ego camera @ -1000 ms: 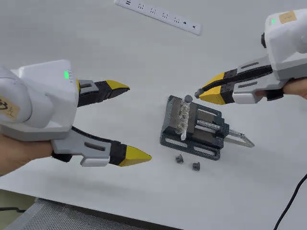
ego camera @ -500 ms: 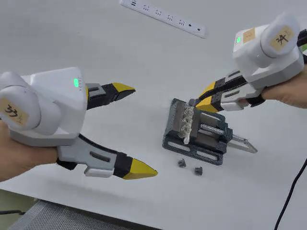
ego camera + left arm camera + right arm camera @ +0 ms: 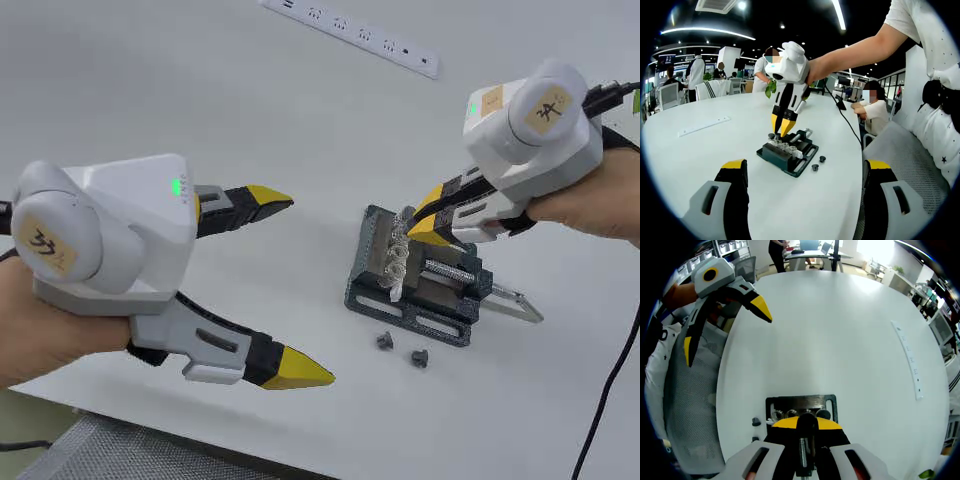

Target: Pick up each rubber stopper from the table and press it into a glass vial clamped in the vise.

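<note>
Yellow-tipped left gripper at frame left, jaws wide, nothing held. Centre-right, vise clamps glass vials; two loose stoppers on table just below it. Right gripper sits over the vials; right gripper view shows it pinched on a dark stopper.

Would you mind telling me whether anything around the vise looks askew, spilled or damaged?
Nothing stands out. The vials sit in a row clamped in the vise, two loose stoppers lie on the table beside its base, and the right gripper holds another stopper at the row's far end.
</note>
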